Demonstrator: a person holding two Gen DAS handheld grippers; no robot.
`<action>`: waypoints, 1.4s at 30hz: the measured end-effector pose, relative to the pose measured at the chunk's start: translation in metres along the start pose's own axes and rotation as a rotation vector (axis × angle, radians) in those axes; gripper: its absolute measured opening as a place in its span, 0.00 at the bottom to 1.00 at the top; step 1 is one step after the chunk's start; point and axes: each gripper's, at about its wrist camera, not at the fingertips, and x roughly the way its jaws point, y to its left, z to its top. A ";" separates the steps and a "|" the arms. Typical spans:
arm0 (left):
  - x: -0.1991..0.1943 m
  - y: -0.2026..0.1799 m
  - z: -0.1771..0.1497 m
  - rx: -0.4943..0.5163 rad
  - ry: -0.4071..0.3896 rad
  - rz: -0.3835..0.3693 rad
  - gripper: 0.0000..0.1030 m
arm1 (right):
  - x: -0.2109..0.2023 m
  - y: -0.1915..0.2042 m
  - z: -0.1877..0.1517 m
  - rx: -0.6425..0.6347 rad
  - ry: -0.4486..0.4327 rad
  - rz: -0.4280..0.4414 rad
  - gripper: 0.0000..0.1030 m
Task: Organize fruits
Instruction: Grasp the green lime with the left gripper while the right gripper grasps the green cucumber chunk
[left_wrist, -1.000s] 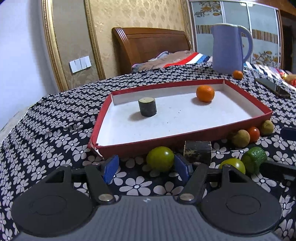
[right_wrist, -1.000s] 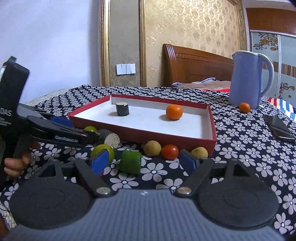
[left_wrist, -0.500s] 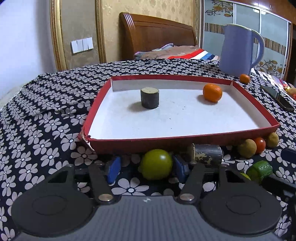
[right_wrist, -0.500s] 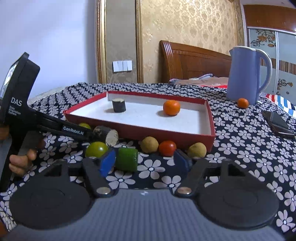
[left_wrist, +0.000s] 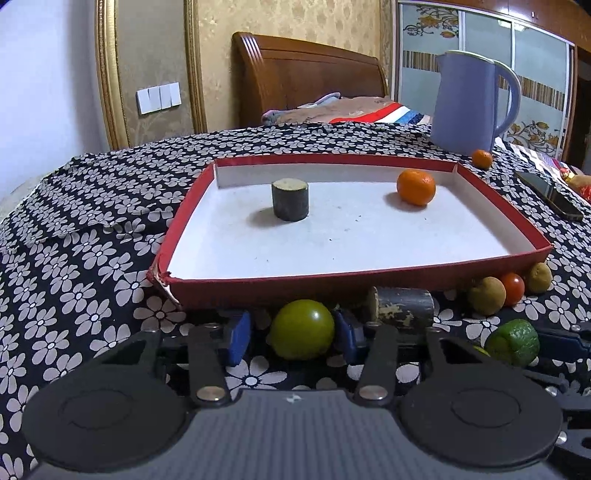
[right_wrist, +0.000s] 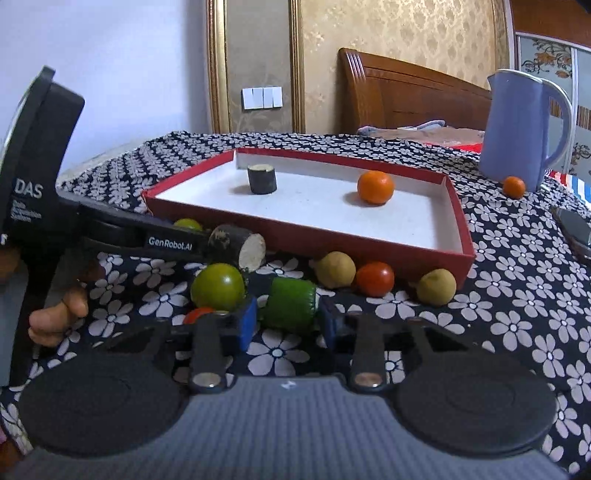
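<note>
A red tray (left_wrist: 332, 282) with a white floor holds a dark cylinder piece (left_wrist: 290, 199) and an orange (left_wrist: 416, 187). My left gripper (left_wrist: 291, 332) stands around a green round fruit (left_wrist: 302, 329) on the cloth in front of the tray; its right pad touches the fruit and the left pad stands a little off. My right gripper (right_wrist: 286, 321) has its blue pads on both sides of a green cut piece (right_wrist: 291, 304); whether they press it is unclear. A second green round fruit (right_wrist: 218, 286) lies left of that piece.
A dark cylinder (left_wrist: 402, 306) lies on its side by the tray front. Two tan fruits (right_wrist: 335, 269) (right_wrist: 436, 287) and a red tomato (right_wrist: 375, 278) line the tray's front wall. A blue jug (left_wrist: 469, 101), a small orange (left_wrist: 482, 158) and a phone (left_wrist: 548, 194) stand behind right.
The left gripper has moved forward so the green round fruit now sits between its pads, which have narrowed. The right gripper has moved forward and narrowed around the green cut piece.
</note>
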 end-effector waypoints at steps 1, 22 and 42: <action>0.000 0.000 0.000 0.004 -0.002 -0.005 0.38 | 0.000 0.001 0.000 -0.007 -0.002 -0.009 0.26; -0.014 0.009 -0.003 -0.060 -0.032 -0.009 0.31 | -0.009 -0.006 0.000 0.013 -0.036 0.007 0.24; -0.054 -0.028 0.014 -0.012 -0.097 -0.012 0.31 | -0.020 -0.017 0.022 0.021 -0.105 -0.029 0.24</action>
